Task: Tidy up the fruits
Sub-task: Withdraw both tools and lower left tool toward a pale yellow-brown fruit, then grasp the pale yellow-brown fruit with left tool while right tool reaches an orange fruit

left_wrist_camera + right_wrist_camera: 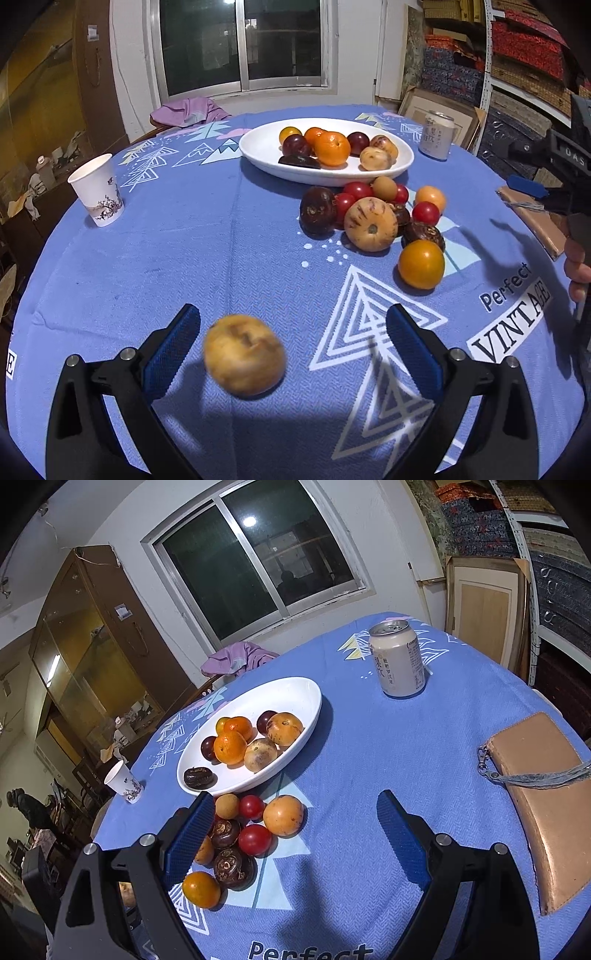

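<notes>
Left tongs (291, 354) spread wide, blurred tan fruit (244, 355) loose between them; right tongs (295, 834) released, empty, just beside the pile (236, 834) below the bowl (303, 698)

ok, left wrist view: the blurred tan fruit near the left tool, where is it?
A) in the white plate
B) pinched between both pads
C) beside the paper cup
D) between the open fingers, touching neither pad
D: the tan fruit sits in the gap of the left tool, with cloth visible between it and each blue pad, well short of the white plate.
</notes>
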A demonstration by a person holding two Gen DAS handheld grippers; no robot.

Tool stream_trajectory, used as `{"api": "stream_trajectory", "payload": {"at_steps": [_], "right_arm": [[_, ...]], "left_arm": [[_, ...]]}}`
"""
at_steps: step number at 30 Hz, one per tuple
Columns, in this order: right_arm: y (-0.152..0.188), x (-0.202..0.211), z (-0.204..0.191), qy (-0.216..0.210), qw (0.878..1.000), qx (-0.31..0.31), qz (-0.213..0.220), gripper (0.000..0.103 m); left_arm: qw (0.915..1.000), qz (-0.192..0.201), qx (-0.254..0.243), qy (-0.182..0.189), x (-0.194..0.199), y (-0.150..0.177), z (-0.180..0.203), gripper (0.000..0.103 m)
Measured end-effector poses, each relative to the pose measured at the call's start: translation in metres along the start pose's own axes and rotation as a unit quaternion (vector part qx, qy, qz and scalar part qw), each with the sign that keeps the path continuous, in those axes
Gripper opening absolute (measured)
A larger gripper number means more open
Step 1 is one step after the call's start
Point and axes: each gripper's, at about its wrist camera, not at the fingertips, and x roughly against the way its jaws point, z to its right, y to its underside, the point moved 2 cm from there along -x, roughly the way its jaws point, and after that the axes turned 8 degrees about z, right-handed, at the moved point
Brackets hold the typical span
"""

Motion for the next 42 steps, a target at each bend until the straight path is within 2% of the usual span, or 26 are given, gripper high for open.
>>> {"api": "stream_trajectory", "payload": {"at_steps": [8,12,18,19,22,25,31,33,36,40,41,42], "right_arm": [[0.004,-0.006,-0.002,0.003,1.000,0.007,-0.010,0.090],[0.006,-0.008,-0.004,0.006,1.000,0.013,-0.016,0.090],[0.008,-0.010,-0.005,0.009,1.000,0.019,-0.019,0.090],[0.008,-0.010,-0.005,0.008,1.000,0.020,-0.019,0.090],[0.008,-0.011,-0.005,0.008,1.000,0.019,-0.020,0.090],[0.009,-0.010,-0.006,0.007,1.000,0.020,-0.021,0.090],[0.010,-0.011,-0.009,0.005,0.999,0.027,-0.024,0.090],[0.012,-0.012,-0.012,0.002,0.999,0.033,-0.027,0.090],[0.016,-0.011,-0.021,-0.011,0.998,0.052,-0.033,0.090],[0.033,-0.004,-0.052,-0.050,0.992,0.112,-0.039,0.089],[0.041,-0.002,-0.062,-0.059,0.988,0.135,-0.041,0.087],[0.049,0.000,-0.072,-0.062,0.984,0.163,-0.043,0.080]], "left_arm": [[0.9989,-0.002,0.046,0.003,0.021,0.015,-0.025,0.099],[0.9986,0.012,0.052,0.004,0.031,0.016,-0.030,0.099],[0.9988,0.002,0.048,0.008,0.028,0.018,-0.027,0.098],[0.9989,0.002,0.047,0.009,0.028,0.018,-0.027,0.095],[0.9986,-0.013,0.049,0.015,0.022,0.019,-0.027,0.067],[0.9972,-0.024,0.067,0.024,0.017,0.020,-0.032,0.065],[0.9965,-0.039,0.070,0.023,0.010,0.022,-0.033,0.065],[0.9952,-0.046,0.083,0.022,0.006,0.023,-0.038,0.054],[0.9918,-0.052,0.112,0.033,0.002,0.024,-0.048,0.045],[0.9920,-0.049,0.112,0.031,0.003,0.024,-0.047,0.044],[0.9924,-0.049,0.108,0.031,0.003,0.023,-0.046,0.044],[0.9928,-0.049,0.105,0.030,0.002,0.023,-0.045,0.044]]}}
